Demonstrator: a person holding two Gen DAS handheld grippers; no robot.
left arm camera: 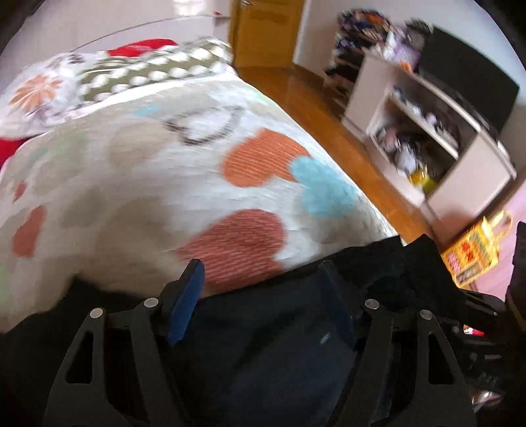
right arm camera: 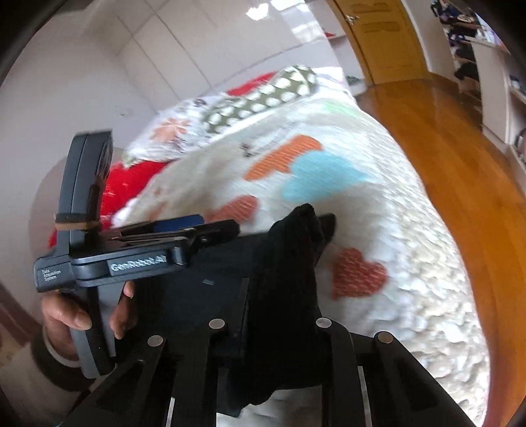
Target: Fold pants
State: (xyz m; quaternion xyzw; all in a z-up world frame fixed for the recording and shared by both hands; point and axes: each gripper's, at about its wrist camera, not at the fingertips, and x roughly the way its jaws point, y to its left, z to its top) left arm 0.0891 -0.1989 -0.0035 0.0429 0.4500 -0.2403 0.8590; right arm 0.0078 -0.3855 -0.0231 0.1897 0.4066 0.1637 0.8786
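The pants [left arm camera: 269, 345], dark and bunched, are seen lying at the near edge of the bed [left arm camera: 164, 184], on a quilt [right arm camera: 378, 230] printed with orange and blue hearts.

In the left wrist view, the left gripper [left arm camera: 263, 295] is held over the pants with its blue-padded fingers [left arm camera: 185, 302] set wide apart; dark cloth is seen between and below them, but no pressing of the pads on it can be made out.

In the right wrist view, the right gripper [right arm camera: 279, 325] is closed narrowly on a fold of the pants, and a peak of black cloth is raised above the quilt from between the fingers. The left gripper is seen from the side there, its handle gripped by a hand [right arm camera: 75, 315].

Pillows [left arm camera: 98, 82] are seen at the bed's far end. A wooden floor [right arm camera: 443, 147], a door [left arm camera: 266, 29] and a cluttered shelf unit [left arm camera: 427, 131] are seen beyond, blurred.
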